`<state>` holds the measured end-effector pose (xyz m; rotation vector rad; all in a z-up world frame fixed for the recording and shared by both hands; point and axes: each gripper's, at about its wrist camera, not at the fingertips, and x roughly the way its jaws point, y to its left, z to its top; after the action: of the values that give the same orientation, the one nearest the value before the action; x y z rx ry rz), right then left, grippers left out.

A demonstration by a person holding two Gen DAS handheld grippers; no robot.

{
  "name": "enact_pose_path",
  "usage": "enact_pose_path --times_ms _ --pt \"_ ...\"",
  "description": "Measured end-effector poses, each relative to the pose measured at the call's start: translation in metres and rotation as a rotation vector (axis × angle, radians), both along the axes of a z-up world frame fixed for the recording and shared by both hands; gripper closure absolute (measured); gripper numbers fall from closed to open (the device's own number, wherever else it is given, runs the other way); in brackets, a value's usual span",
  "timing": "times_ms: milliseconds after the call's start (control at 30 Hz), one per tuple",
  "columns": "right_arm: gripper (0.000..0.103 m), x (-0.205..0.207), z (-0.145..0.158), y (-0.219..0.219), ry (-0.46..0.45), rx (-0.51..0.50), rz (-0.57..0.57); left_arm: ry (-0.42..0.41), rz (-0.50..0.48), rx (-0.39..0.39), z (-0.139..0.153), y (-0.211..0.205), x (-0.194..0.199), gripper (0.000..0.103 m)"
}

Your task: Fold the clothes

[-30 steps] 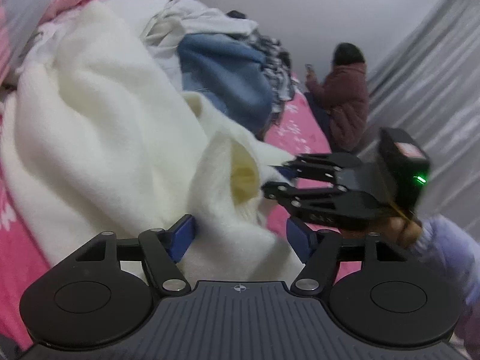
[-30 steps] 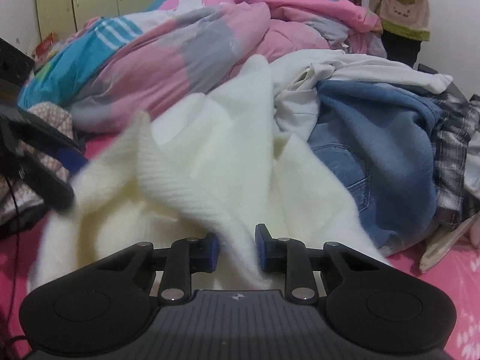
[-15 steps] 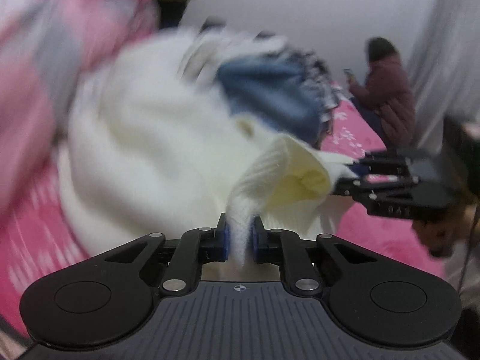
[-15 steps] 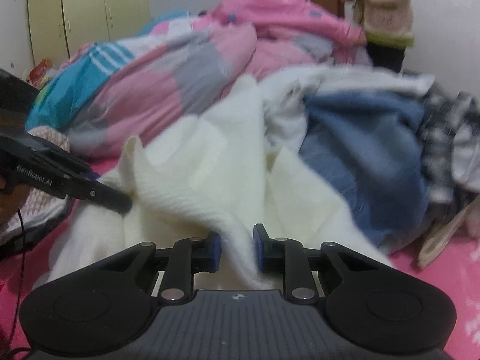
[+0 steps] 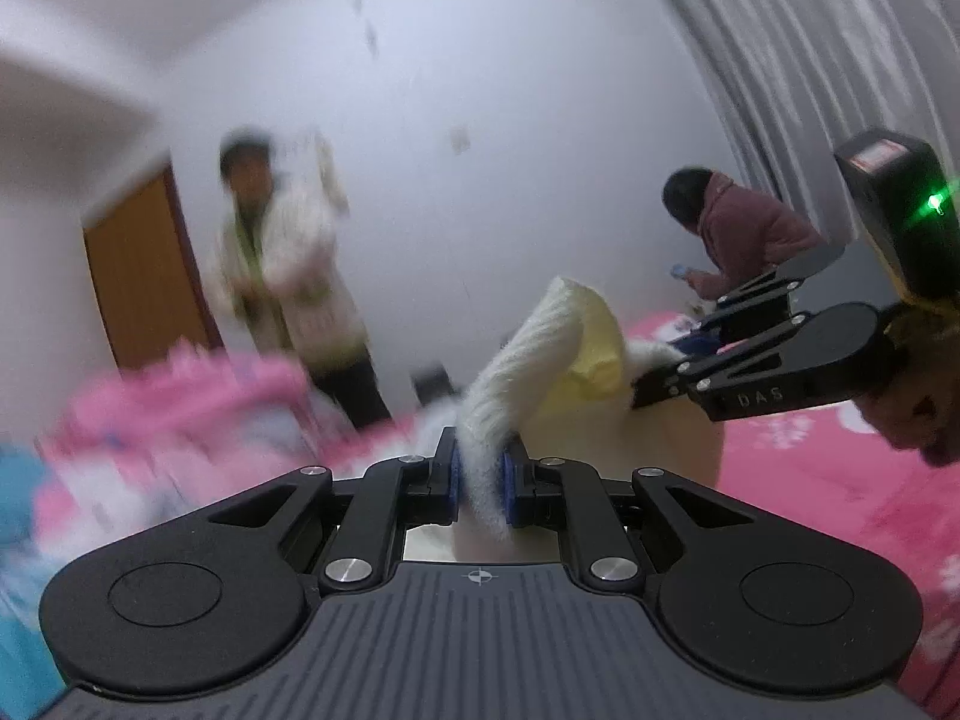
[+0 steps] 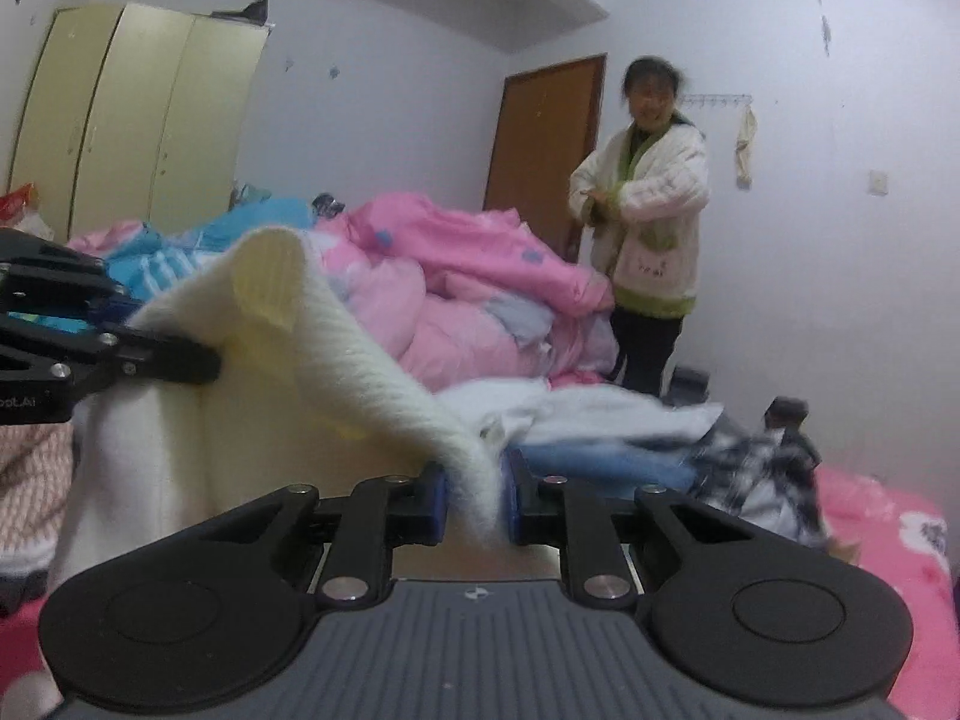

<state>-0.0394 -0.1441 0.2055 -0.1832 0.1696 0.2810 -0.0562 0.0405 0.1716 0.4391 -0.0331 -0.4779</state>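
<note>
Cream knit sweater is held lifted above the bed, its ribbed edge stretched between both tools. The left hand-held gripper is clenched on a fuzzy band of that edge, and the right hand-held gripper is likewise clamped on the knit; in the left view the right tool is seen at 3 o'clock, gripping the same edge. No fold is visible in the garment, so the task is judged to be at its start: the sweater has been picked up but is yet to be spread flat and folded. At 2 o'clock in the right view, a heap of clothes, denim and plaid among them, lies unfolded.
</note>
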Motion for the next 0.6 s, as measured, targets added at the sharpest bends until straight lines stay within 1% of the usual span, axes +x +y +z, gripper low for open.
enact_pose_path --times_ms 100,200,267,367,433,567,600 --pt "0.084 -0.004 0.018 0.004 -0.059 -0.025 -0.036 -0.132 -0.012 0.025 0.016 -0.01 -0.006 0.091" --pt "0.084 -0.01 0.042 0.001 -0.097 0.015 -0.069 -0.254 -0.014 0.049 0.032 -0.017 -0.012 0.091" --pt "0.085 -0.013 0.06 -0.001 -0.116 0.031 -0.078 -0.291 -0.021 0.045 0.047 -0.019 -0.016 0.091" --pt "0.085 -0.021 0.089 0.004 -0.174 -0.002 -0.092 -0.332 -0.043 0.036 0.073 -0.019 -0.022 0.091" --pt "0.086 -0.025 0.111 0.007 -0.197 0.002 -0.097 -0.36 -0.067 0.023 0.092 -0.018 -0.029 0.091" --pt "0.087 -0.043 0.154 0.013 -0.269 0.013 -0.109 -0.429 -0.07 0.003 0.126 -0.016 -0.039 0.092" --pt "0.087 -0.048 0.165 0.016 -0.289 0.01 -0.112 -0.435 -0.072 -0.011 0.135 -0.014 -0.04 0.092"
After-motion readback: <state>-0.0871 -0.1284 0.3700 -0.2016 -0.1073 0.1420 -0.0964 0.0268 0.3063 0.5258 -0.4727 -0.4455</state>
